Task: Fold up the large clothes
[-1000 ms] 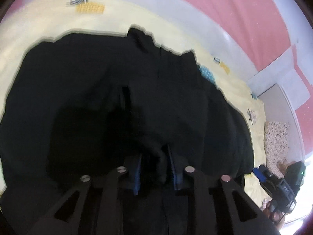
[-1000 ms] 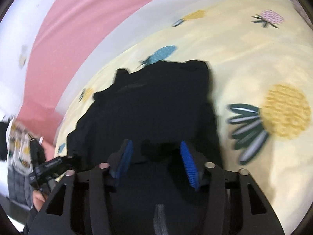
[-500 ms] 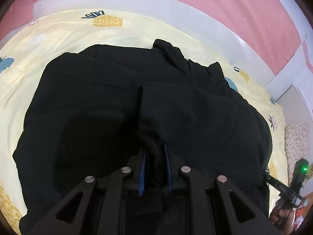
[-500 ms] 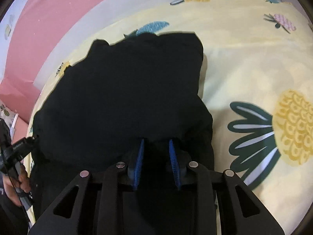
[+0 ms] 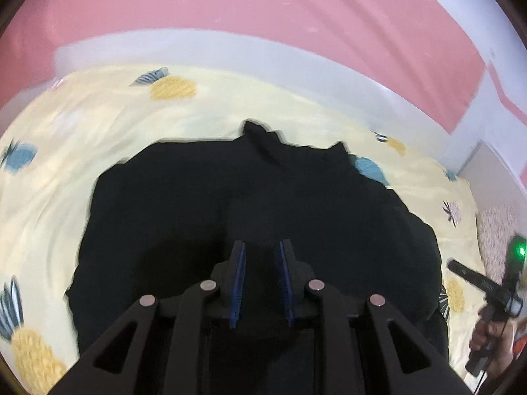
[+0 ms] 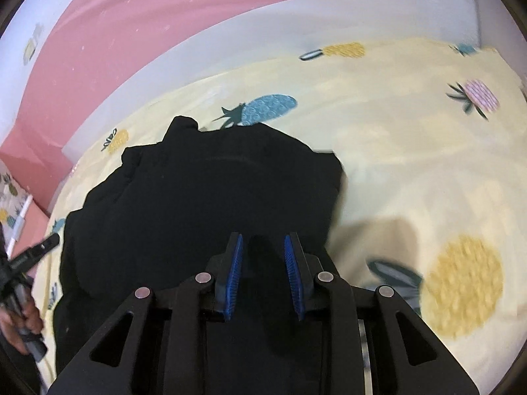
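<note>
A large black garment (image 5: 263, 204) lies bunched and partly folded on a pale yellow bed sheet with pineapple prints (image 5: 98, 115). It also shows in the right wrist view (image 6: 214, 191). My left gripper (image 5: 262, 247) is above the garment's near part, its blue-padded fingers (image 5: 238, 263) slightly apart with nothing between them. My right gripper (image 6: 263, 240) is above the garment's near right part, fingers (image 6: 293, 263) apart and empty.
A pink and white wall (image 5: 263, 33) runs behind the bed. The sheet lies bare to the right of the garment (image 6: 428, 164). The other hand-held gripper shows at the right edge of the left view (image 5: 494, 296) and the left edge of the right view (image 6: 23, 263).
Both grippers were shut on folds of the garment half a second ago. Both have let go, opened and pulled back upward, so the garment looks smaller.
</note>
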`<state>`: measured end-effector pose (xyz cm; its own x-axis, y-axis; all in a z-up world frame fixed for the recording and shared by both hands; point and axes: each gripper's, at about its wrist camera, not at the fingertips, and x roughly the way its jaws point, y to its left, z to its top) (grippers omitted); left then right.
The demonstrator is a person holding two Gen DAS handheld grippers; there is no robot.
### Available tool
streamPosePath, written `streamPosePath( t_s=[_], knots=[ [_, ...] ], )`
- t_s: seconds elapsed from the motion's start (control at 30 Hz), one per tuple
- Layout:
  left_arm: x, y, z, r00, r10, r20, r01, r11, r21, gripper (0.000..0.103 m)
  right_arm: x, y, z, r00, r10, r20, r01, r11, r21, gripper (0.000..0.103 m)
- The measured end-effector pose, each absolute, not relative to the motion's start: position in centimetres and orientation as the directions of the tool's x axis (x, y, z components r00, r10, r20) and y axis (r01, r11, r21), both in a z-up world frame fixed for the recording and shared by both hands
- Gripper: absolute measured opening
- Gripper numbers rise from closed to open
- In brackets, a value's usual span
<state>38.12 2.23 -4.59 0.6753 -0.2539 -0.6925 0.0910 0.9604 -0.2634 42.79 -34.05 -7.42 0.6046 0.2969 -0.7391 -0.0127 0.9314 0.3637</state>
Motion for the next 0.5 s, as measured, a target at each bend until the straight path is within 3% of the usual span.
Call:
streamPosePath(
  t_s=[0.13, 0.2, 0.5],
  knots=[
    [41.9, -1.1, -8.0, 0.627, -0.175, -0.759, 0.104, 0.985, -0.141, 0.022, 45.0, -33.4, -10.9, 0.544, 0.260, -0.798, 0.044, 0.941, 0.336, 0.027],
    [43.1, -0.9, -10.6, 0.596, -0.168, -0.785, 0.086, 0.986, -0.145, 0.025, 45.3, -33.8, -12.7, 0.527, 0.245, -0.814, 0.071, 0.941, 0.330, 0.025],
    [42.3, 2.8, -8.5, 0.676, -0.096, -0.731, 0.049, 0.995, -0.086, 0.024, 44.2, -35.9, -9.4, 0.602, 0.247, -0.760, 0.066, 0.933, 0.355, 0.026]
  ],
)
